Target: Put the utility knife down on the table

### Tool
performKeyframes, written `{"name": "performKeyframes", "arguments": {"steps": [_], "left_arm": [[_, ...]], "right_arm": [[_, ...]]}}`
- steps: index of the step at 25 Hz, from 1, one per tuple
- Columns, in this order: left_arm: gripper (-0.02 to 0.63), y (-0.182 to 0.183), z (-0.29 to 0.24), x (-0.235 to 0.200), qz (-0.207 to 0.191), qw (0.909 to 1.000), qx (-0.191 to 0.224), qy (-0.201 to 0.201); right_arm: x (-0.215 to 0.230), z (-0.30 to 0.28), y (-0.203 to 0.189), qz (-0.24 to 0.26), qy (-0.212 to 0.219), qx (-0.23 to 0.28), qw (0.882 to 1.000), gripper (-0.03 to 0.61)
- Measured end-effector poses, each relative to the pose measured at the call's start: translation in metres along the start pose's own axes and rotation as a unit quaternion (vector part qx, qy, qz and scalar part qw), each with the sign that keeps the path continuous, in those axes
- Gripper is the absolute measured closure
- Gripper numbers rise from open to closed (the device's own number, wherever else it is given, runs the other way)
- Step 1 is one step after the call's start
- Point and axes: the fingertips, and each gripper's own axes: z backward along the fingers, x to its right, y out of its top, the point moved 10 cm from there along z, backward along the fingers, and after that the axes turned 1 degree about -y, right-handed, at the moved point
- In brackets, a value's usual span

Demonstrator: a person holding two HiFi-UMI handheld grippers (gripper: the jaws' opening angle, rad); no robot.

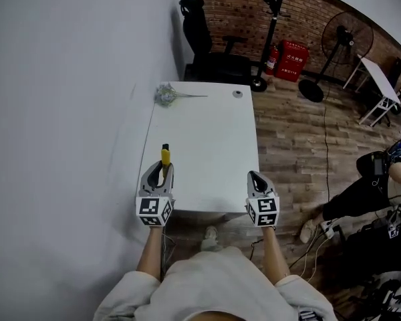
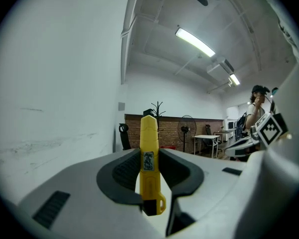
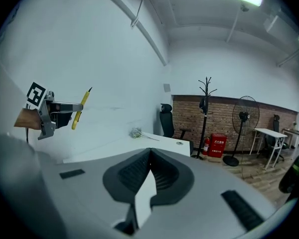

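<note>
**Utility knife clamped in the left gripper, off the table**

The left gripper point(image 1: 158, 171) is gripping the yellow utility knife point(image 1: 165, 156). In the left gripper view, its 2 jaws are pressing on either side of the knife's body. The knife is standing upright between them, its pointed end rising above the jaw tips and its dark butt end hanging below. From the head view, the gripper is sitting over the near left corner of the white table point(image 1: 210, 139), with the knife pointing toward the far edge. The right gripper view is showing that same gripper and knife raised in the air against the white wall, so the knife is not lying on the table.

The right gripper point(image 1: 254, 177) is hovering over the near right corner. Its jaws are meeting at their tips and nothing is sitting between them.

A small bunch of flowers point(image 1: 166, 95) is lying at the far left corner of the table, its stem running along the far edge. A small round object point(image 1: 237, 93), too small to identify, is resting near the far right corner. The rest of the tabletop is showing bare white.

Beyond the far edge, a black office chair point(image 1: 204, 42) is standing against a brick wall. A red box point(image 1: 294, 60) and a floor fan point(image 1: 346, 39) are standing further right on the wooden floor.
</note>
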Motion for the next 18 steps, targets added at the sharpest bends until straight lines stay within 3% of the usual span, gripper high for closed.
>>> {"name": "performKeyframes", "arguments": {"steps": [9, 18], "left_arm": [[0.502, 0.003, -0.08, -0.021, 0.001, 0.9999, -0.003, 0.016], [0.502, 0.002, -0.115, -0.029, 0.002, 0.9996, -0.018, 0.023]], "right_arm": [[0.041, -0.085, 0.018, 0.006, 0.019, -0.002, 1.0, 0.58], [0.054, -0.119, 0.02, 0.0, 0.038, -0.016, 0.999, 0.58]]}}
